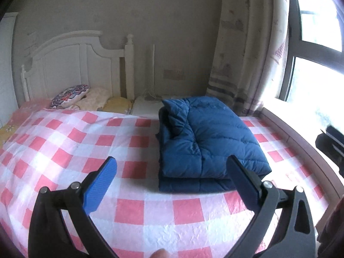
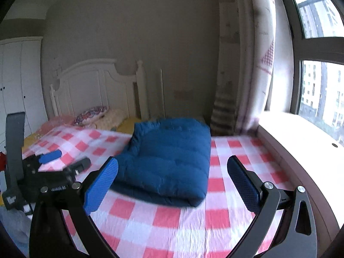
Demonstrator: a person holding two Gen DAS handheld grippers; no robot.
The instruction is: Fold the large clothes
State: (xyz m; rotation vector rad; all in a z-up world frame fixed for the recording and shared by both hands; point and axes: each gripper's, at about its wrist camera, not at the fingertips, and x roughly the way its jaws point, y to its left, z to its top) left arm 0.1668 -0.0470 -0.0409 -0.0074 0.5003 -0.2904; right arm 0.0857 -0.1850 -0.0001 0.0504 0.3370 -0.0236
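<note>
Both hand-held grippers, left [image 1: 172, 172] and right [image 2: 172, 172], gape wide; folded blue jacket [image 2: 169, 161] blurred.

A bed [image 1: 150, 210] fills the room's middle, spread with a sheet [image 1: 71, 142] of red-and-white checks and backed by a white headboard [image 1: 73, 64] against a stained beige wall [image 1: 172, 21]. At its head lie a patterned pillow [image 1: 69, 95], a cream one just beside it and a yellow one next along — all bunched below the headboard. To the right hangs a pale curtain [image 1: 247, 53] beside a dark-framed window [image 2: 318, 49] with tower blocks beyond, and white wardrobe doors [image 2: 19, 81] stand at far left.
</note>
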